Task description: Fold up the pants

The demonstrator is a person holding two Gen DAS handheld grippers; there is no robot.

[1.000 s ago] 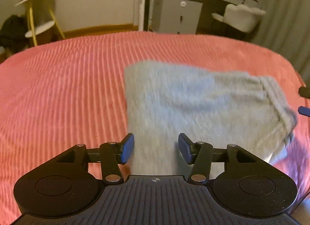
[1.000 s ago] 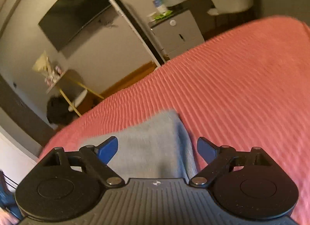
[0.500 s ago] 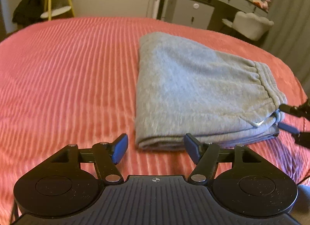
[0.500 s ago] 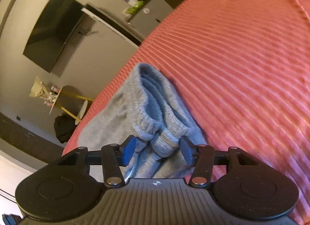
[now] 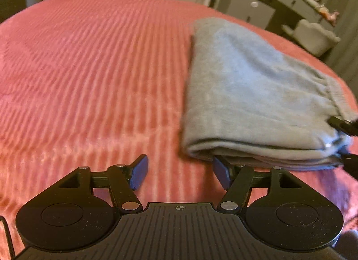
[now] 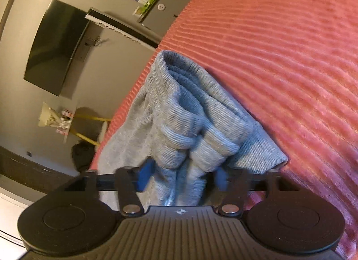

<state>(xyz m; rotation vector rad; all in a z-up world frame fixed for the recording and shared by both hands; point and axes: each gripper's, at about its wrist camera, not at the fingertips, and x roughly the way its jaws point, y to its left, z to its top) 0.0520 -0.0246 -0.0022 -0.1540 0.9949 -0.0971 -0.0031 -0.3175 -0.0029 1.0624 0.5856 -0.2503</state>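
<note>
Grey pants (image 5: 252, 94) lie folded in a thick stack on the red ribbed bedcover (image 5: 94, 76). My left gripper (image 5: 180, 171) is open just above the cover at the stack's near left corner. Its right fingertip (image 5: 220, 172) touches the lowest fold and only bedcover lies between the pads. My right gripper (image 6: 182, 176) is at the other end of the pants (image 6: 174, 125), its jaws closing. The bunched ribbed bands sit between its blue pads, which touch them on both sides. In the left wrist view its black fingers (image 5: 342, 123) show at the stack's right end.
The bedcover stretches wide to the left of the pants. Beyond the bed stand a grey dresser (image 5: 250, 7), a pale chair (image 5: 313, 36) and a yellow-legged side table (image 6: 89, 125). A dark TV (image 6: 56, 47) hangs on the wall.
My left gripper has slid left and lower to the stack's near corner, jaws slightly wider. My right gripper has dropped onto the pants' end and narrowed its jaws around the ribbed bands.
</note>
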